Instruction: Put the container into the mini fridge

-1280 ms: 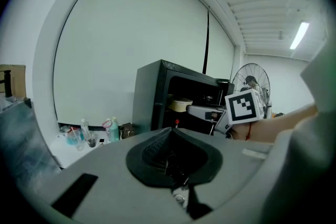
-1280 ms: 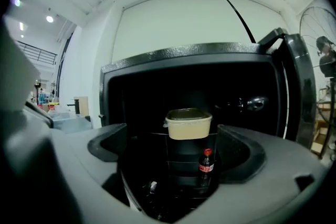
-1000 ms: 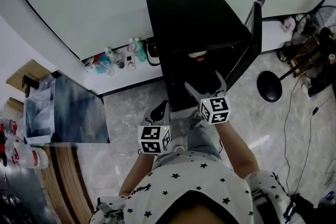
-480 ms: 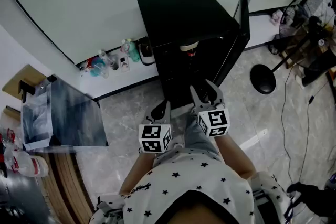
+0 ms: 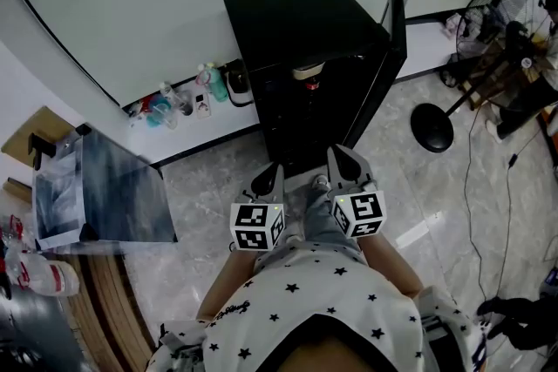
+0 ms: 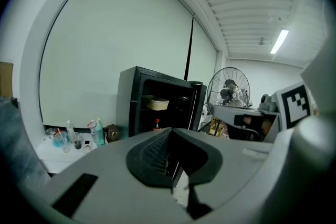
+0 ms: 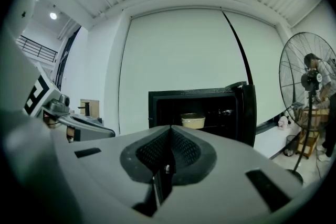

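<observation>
Head view. Standing fan point(image 5: 501, 13) at 2 o'clock, its round black base point(image 5: 432, 127) flat on the grey marble floor point(image 5: 218, 179). Cluster of bottles and cups point(image 5: 179, 100) at 10 o'clock, on a white ledge point(image 5: 196, 131) along the wall. Teal bottle point(image 5: 214, 83) stands upright at the cluster's right end. Glossy table point(image 5: 105, 196) at 9 o'clock. Wooden box point(image 5: 26, 135) just beyond the table. Clear plastic bottle point(image 5: 39, 270) lies at 8 o'clock.

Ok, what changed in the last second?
The right gripper drew back from the fridge and its jaws closed on nothing. The container stays on the fridge shelf, the door open, the left gripper shut.
</observation>
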`<state>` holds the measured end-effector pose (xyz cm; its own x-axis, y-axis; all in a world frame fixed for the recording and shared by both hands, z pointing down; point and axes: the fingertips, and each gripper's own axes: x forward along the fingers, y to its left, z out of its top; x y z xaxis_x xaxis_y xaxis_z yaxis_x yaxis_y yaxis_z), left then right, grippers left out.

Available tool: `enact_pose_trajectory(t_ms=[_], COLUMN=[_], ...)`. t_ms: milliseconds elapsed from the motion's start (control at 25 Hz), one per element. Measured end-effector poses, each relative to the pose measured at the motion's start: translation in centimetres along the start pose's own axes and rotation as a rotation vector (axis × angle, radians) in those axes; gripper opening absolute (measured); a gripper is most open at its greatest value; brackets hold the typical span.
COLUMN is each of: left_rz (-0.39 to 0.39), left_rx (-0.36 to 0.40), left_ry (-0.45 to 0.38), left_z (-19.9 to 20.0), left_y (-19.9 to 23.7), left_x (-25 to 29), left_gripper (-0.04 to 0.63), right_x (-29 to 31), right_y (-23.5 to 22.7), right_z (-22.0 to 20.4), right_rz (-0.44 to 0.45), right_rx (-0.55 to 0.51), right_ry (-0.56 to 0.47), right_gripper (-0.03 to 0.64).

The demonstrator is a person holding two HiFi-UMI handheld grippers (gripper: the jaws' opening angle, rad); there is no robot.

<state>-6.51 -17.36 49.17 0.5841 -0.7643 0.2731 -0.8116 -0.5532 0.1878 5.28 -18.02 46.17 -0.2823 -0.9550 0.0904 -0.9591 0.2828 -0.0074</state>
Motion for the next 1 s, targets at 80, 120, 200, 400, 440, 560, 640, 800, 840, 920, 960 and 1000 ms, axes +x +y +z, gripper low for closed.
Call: enact_pose_trajectory(t_ms=[80, 120, 200, 400, 440, 560, 640, 800, 840, 920, 960, 1000], left_rz=[0.002, 0.002, 0.001, 0.002, 0.002, 0.006, 0.008, 0.007, 0.007, 0.008, 0.008, 0.008], left_rx=[-0.001, 0.0, 0.002, 0.004, 0.003, 0.0, -0.004, -0.007, -0.008, -0.01, -0.011, -0.011], left_ry=[-0.003, -0.002, 0.001, 0.006, 0.007, 0.008, 0.008, 0.011, 0.012, 0.014, 0.014, 0.014], left_z=[0.01, -0.02, -0.1, -0.23, -0.23, -0.28, -0.32, -0.43, -0.5, -0.58, -0.57, -0.55], left_y=[-0.05, -0.08, -0.11, -0.04, -0.02, 0.12, 0.23, 0.37, 0.39, 0.42, 0.42, 0.41], left_x=[0.0, 0.01, 0.0, -0.08, -0.04, 0.04, 0.02, -0.04, -0.04, 0.01, 0.05, 0.09], left_gripper=[0.012, 0.012, 0.012, 0.012, 0.012, 0.012, 0.012, 0.012, 0.012, 0.012, 0.012, 0.012], right_x=[-0.28, -0.35, -0.41, -0.35, -0.34, -0.26, -0.19, 0.0, 0.03, 0.12, 0.18, 0.24], right_y=[0.0, -0.03, -0.08, -0.26, -0.32, -0.31, -0.16, 0.15, 0.19, 0.17, 0.12, 0.06], right_z=[-0.09, -0.13, -0.22, -0.41, -0.34, -0.14, -0.08, -0.05, -0.05, 0.0, 0.06, 0.14], right_rz=[0.006, 0.006, 0.004, -0.001, -0.003, 0.003, 0.01, 0.022, 0.023, 0.025, 0.025, 0.025], right_rx=[0.01, 0.011, 0.012, 0.029, 0.027, 0.023, 0.02, 0.021, 0.021, 0.019, 0.017, 0.016], right_ry=[0.001, 0.002, 0.005, 0.014, 0.013, 0.009, 0.008, 0.01, 0.009, 0.008, 0.007, 0.007], right_gripper=[-0.005, -0.005, -0.006, -0.006, -0.006, -0.006, -0.006, -0.006, -0.006, -0.006, -0.006, -0.006])
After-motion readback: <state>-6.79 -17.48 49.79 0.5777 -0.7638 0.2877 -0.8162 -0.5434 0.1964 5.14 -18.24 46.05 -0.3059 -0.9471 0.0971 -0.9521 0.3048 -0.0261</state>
